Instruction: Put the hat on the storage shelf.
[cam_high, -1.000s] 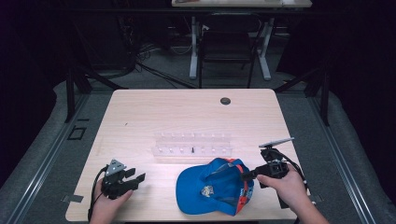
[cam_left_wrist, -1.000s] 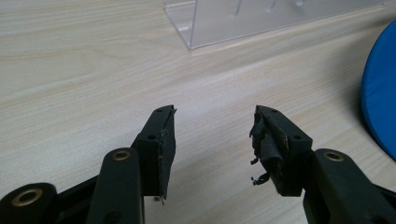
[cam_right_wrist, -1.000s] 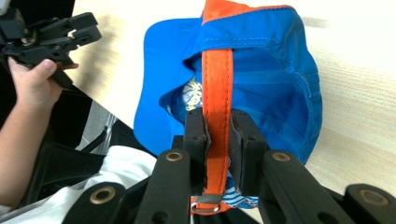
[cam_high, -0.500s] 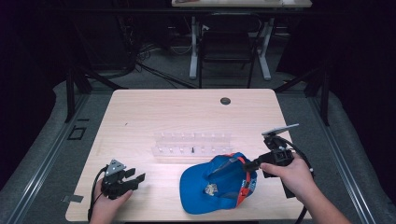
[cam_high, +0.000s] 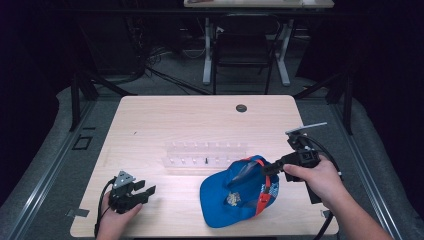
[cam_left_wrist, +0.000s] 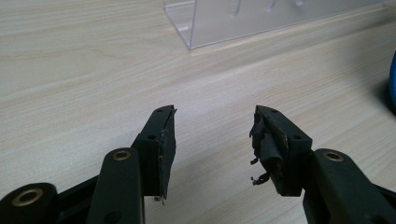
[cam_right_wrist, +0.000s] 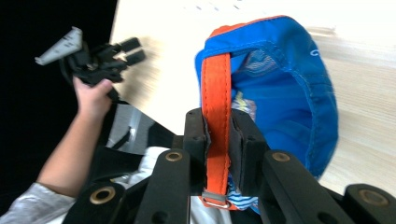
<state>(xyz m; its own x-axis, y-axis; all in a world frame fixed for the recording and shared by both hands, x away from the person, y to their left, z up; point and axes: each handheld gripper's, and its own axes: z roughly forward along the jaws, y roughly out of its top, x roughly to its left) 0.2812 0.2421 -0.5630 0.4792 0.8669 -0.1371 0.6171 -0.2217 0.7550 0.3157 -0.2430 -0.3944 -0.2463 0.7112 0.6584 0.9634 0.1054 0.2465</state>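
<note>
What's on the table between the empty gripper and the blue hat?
Nothing. In the high view, only bare wooden table lies between the left gripper and the blue cap; the clear rack sits farther back.

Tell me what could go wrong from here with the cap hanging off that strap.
The right tool pinches only the orange strap of the blue cap, so the thin strap might slip out and the cap drop. The cap's rear edge sits close to the clear rack; swinging it forward could knock the rack. The left tool rests open and apart from the cap, so nothing else steadies it.
</note>
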